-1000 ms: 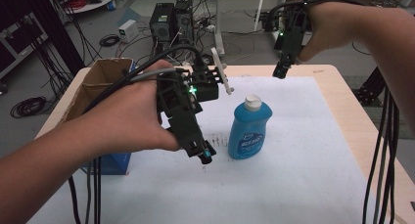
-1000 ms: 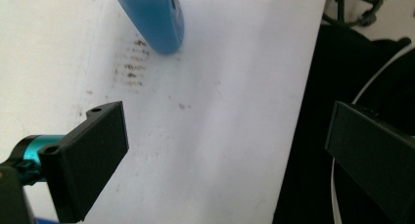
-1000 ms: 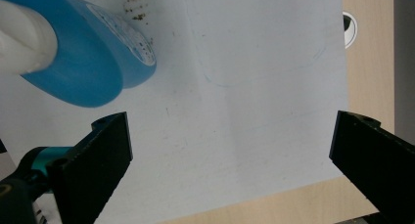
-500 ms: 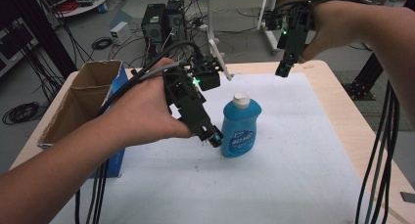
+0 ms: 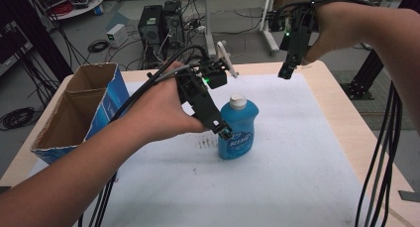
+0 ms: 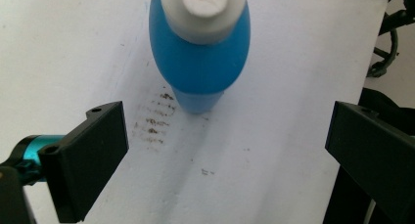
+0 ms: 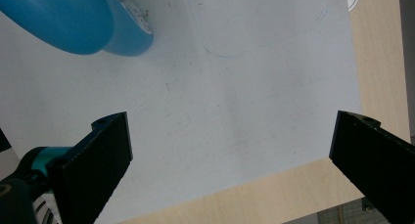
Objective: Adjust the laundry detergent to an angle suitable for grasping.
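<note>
Far left of the table, the cardboard box [image 5: 74, 113] sits open-topped w/ nothing visible inside from the high view, prob. parked there as a drop spot. Next over, the left gripper [image 5: 225, 134] angles down right beside the blue bottle [image 5: 237, 128], tip at label height on its near side; in the left gripper view the jaws stand wide apart w/ the bottle [image 6: 198, 53] ahead and between them, not yet touched, so it looks like a line-up for a body grab rather than the white cap [image 5: 238, 101]. Bottle stands upright mid-table on the white sheet [image 5: 297, 162], just by some dark scuff marks [image 6: 156, 119]. Over at right, the right gripper [image 5: 285, 73] hangs high above the far edge, jaws wide, holding nothing, seemingly kept clear so the left has room.
</note>
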